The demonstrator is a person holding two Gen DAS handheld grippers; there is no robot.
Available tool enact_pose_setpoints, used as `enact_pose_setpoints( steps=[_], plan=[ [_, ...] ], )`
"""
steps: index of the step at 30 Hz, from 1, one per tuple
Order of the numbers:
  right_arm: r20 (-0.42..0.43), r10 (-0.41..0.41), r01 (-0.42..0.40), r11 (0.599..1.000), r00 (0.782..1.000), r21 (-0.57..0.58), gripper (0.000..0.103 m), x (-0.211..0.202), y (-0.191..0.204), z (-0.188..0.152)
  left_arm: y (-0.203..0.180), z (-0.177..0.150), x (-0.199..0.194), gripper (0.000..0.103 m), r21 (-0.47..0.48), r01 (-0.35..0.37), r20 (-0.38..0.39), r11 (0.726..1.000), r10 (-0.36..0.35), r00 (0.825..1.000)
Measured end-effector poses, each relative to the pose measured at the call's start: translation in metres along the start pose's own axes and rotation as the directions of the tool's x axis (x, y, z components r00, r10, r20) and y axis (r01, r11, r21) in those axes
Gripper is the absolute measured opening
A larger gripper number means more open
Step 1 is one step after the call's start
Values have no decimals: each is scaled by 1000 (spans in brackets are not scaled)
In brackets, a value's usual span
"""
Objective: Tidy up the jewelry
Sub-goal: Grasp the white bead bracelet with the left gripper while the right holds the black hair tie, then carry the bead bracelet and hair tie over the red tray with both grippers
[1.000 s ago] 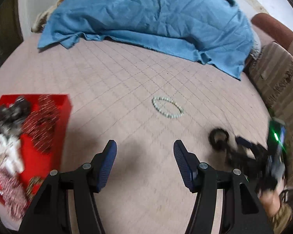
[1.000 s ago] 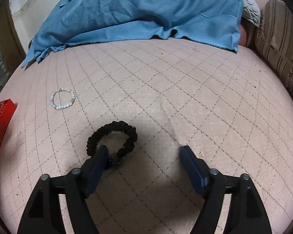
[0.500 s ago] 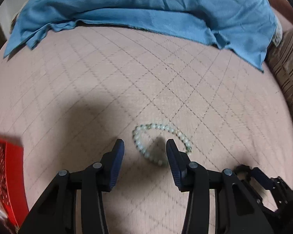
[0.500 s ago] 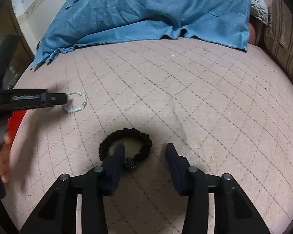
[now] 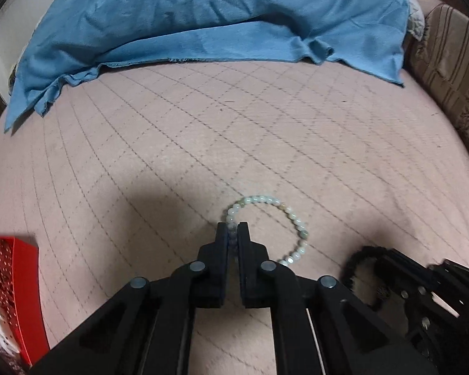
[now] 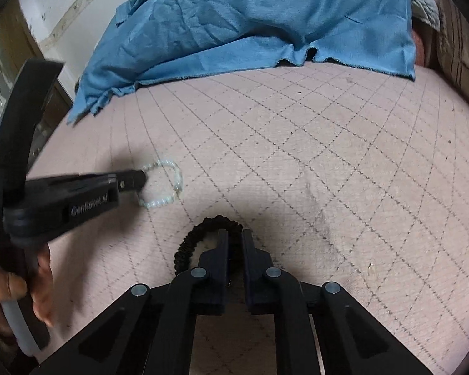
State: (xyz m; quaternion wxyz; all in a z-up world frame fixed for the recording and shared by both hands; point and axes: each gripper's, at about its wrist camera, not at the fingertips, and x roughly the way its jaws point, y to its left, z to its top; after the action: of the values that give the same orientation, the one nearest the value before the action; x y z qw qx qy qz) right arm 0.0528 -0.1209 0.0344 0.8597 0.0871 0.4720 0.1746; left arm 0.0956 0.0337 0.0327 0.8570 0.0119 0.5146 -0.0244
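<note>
The black left gripper (image 5: 233,229) has its two fingers pressed together on the near left side of a round bracelet of small pale green and white beads (image 5: 297,218). A few beads sit pinched right between the finger pads. The rest of the bead ring lies flat on the pink quilted cover with a diamond stitch pattern (image 5: 265,131).

The black right gripper (image 6: 234,237) is also squeezed shut. It pinches the near right side of a black braided cloth bracelet (image 6: 187,240), which lies on the same pink cover. From the left camera, the black bracelet (image 5: 356,259) shows just to the right of the bead bracelet, close but not touching.

A person's hand (image 6: 12,284) holds the handle of the left gripper (image 6: 134,182).

A red box with small white dots (image 5: 18,281) sits at the left edge, well apart from both bracelets. Other jewelry lies in it, too blurry to tell. A big crumpled blue cloth (image 5: 219,15) covers the far side of the bed.
</note>
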Motion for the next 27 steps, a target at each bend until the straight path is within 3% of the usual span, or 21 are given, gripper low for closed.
enact_pose_setpoints(
  steps=[10, 19, 27],
  plan=[
    [59, 77, -81, 995, 995, 63, 9, -21, -3, 5, 7, -20, -67, 6, -49, 112, 64, 993, -109, 992],
    [105, 117, -123, 991, 988, 51, 8, -41, 3, 3, 25, -51, -122, 6, -118, 179, 124, 977, -164, 979],
    [102, 109, -112, 993, 989, 23, 8, -47, 15, -8, 43, -88, -174, 6, -124, 129, 205, 984, -102, 973]
  ],
)
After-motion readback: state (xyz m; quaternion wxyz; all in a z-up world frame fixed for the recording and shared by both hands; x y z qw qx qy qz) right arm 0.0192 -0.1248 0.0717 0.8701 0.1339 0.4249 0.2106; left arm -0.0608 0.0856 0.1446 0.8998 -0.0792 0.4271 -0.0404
